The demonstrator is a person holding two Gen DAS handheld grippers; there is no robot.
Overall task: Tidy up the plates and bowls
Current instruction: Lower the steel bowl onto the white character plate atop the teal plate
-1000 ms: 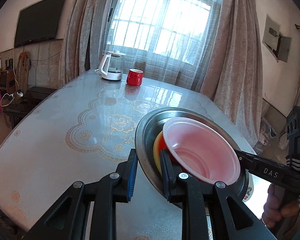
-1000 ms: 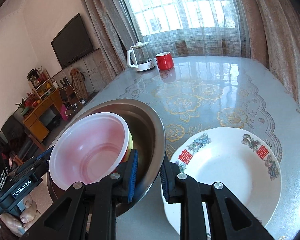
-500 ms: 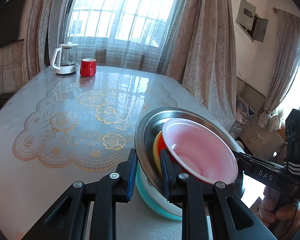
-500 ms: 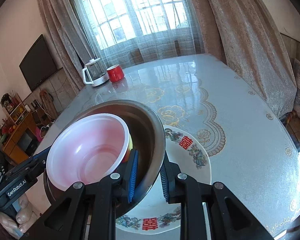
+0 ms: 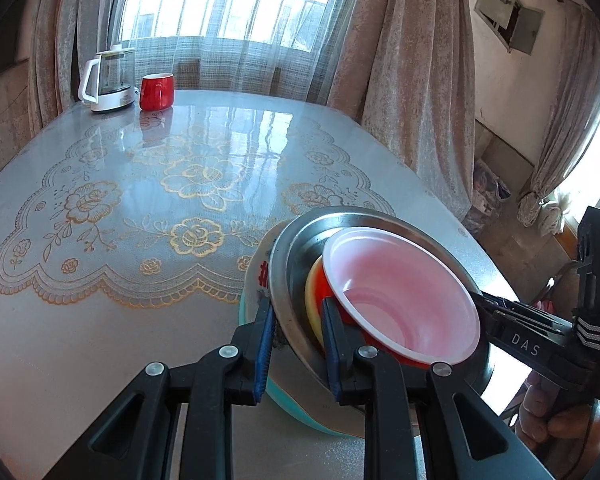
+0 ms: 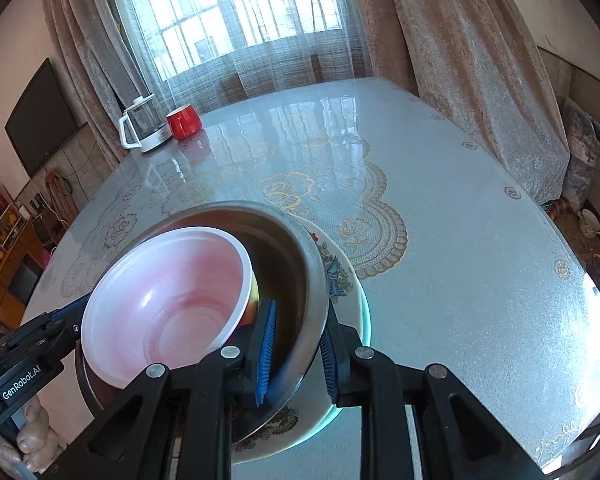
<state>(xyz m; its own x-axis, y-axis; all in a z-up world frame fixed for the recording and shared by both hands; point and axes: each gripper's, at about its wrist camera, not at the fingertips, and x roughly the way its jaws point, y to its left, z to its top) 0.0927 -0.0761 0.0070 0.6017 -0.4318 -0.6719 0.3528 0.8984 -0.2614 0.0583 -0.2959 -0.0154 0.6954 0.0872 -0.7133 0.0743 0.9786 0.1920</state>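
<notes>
A glossy desk [image 5: 148, 320] with a gold flower pattern stands before a curtained window. Over its near edge a steel bowl [image 5: 296, 292] holds a pink plastic bowl [image 5: 404, 300] on a red and yellow one [image 5: 314, 288], directly above a patterned white plate [image 6: 340, 276]. The left tool [image 5: 296, 336] and the right tool [image 6: 298, 344] are each clamped on the steel rim, on opposite sides. A kettle [image 5: 108, 80] and a red mug [image 5: 156, 90] stand well apart at the far end

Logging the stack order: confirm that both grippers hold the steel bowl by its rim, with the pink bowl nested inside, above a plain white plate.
One error: the plate is not plain; the right wrist view shows a floral, teal-edged rim. The rest stands: left gripper and right gripper clamp the steel bowl, pink bowl inside.
</notes>
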